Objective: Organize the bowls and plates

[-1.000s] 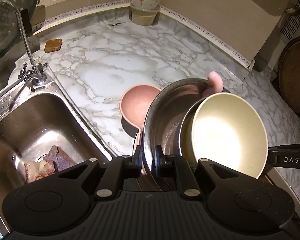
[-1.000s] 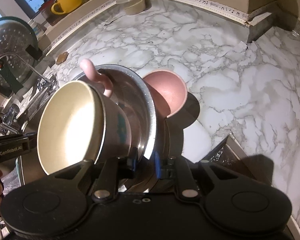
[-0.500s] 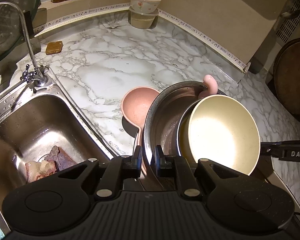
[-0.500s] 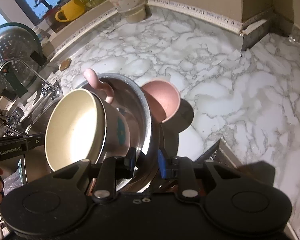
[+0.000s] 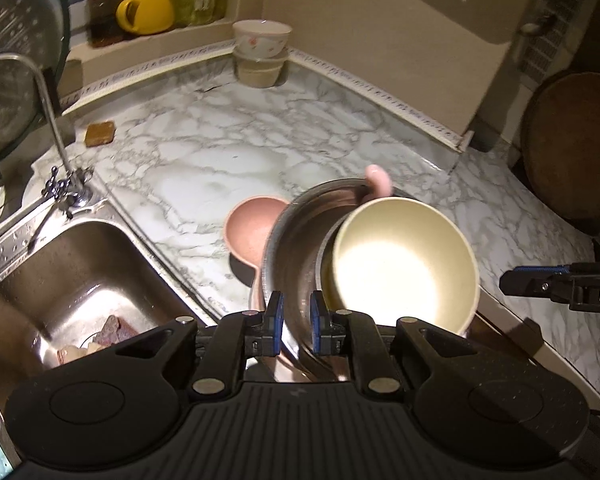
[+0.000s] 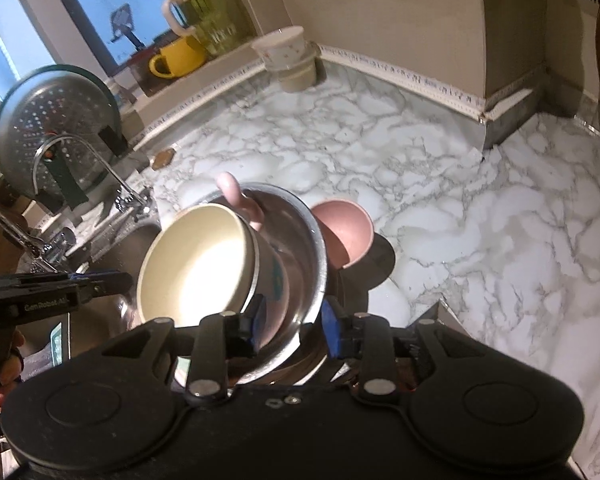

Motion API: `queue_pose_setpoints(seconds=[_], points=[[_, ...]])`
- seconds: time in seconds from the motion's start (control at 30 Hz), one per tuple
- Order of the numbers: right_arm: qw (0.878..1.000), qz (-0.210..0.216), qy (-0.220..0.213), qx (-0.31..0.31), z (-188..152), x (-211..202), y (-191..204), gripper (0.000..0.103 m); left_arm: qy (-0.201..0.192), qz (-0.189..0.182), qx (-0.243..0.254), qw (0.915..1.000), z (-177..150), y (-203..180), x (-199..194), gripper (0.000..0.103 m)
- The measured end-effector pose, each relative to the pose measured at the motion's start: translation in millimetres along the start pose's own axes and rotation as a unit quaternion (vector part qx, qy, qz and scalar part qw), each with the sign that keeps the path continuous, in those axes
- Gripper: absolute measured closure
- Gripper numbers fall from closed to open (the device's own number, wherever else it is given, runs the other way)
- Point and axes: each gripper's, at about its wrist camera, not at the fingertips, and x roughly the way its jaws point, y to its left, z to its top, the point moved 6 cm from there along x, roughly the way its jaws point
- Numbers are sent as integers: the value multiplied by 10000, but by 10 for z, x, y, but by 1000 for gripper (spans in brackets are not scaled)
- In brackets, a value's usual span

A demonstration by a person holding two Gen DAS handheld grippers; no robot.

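Note:
A steel bowl point(image 5: 296, 240) hangs tilted over the marble counter's front edge, and my left gripper point(image 5: 296, 316) is shut on its near rim. Inside it sit a cream bowl point(image 5: 404, 264) and a pink handle point(image 5: 378, 180) that pokes up behind. A pink scoop bowl point(image 5: 252, 224) shows beside and under the steel bowl. In the right wrist view the steel bowl's rim point(image 6: 316, 280) lies between my right gripper's point(image 6: 290, 326) opening jaws, with gaps to both pads. Seen from the left wrist, the right gripper point(image 5: 512, 282) stands just clear of the cream bowl.
A steel sink point(image 5: 80, 272) with scraps and a faucet point(image 5: 40, 92) lies to the left. Stacked bowls point(image 5: 262, 52) stand in the back corner, a yellow mug point(image 5: 144, 10) on the sill, a brown sponge point(image 5: 99, 133) near the tap. A round wooden board point(image 5: 572, 144) leans at the right.
The right jaws have widened off the steel bowl's rim and that gripper has drawn back from the cream bowl. Both hands have risen; the left still holds the stack.

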Motion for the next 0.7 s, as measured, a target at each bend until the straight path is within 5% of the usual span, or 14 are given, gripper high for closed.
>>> queue_pose_setpoints(seconds=[0.1,0.17,0.23,0.4,0.7], points=[[9998,-12,-204,-15,-43,-103,51,62,-134,-37,135,9998,-24,-77,-72,75],[9994,-26,-345,-27,-75,-165,82,57,-279,-30,210,9994,-40,-132,-133,51],[9988,-80,-485,-81,-114,-222,125,53,-439,-1,318,9985,-59,-195,-199,41],[9960,-200,-851,-183,-210,-360,191,39,-782,58,555,9954,-101,-370,-327,27],[9906,-244,-1320,-256,-420,-536,227,20,-1234,88,843,9887,-206,-627,-457,24]])
